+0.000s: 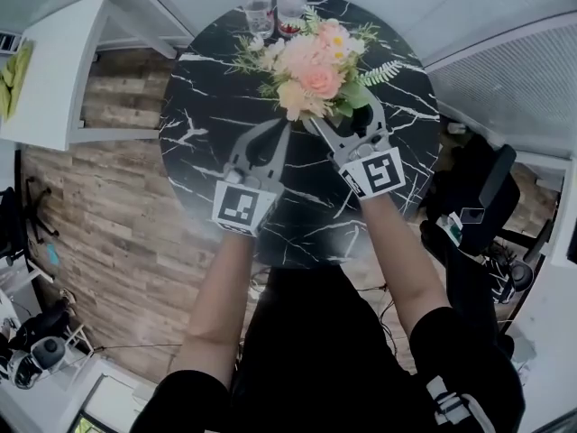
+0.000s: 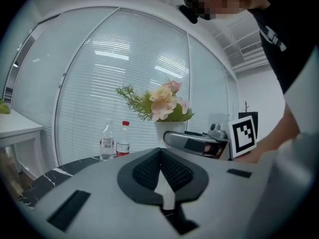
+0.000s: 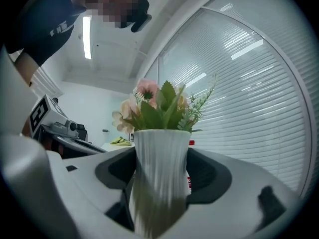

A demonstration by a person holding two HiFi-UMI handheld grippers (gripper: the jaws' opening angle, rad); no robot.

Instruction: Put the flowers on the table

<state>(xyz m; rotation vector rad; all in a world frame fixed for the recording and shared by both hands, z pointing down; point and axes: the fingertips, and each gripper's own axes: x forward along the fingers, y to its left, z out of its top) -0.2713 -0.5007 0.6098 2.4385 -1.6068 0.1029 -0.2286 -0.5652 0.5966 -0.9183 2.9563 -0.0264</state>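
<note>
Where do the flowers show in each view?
Head view: flowers at top centre, just below the bottles.
Left gripper view: centre, beyond the jaws.
Right gripper view: centre, atop the vase between the jaws.
Shared landmark: red-capped bottle, behind the flowers.

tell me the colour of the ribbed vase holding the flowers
White, with vertical ribs; the ribbed vase shows best in the right gripper view.

Pink-peach flowers upright in white ribbed vase over black marble table
</note>
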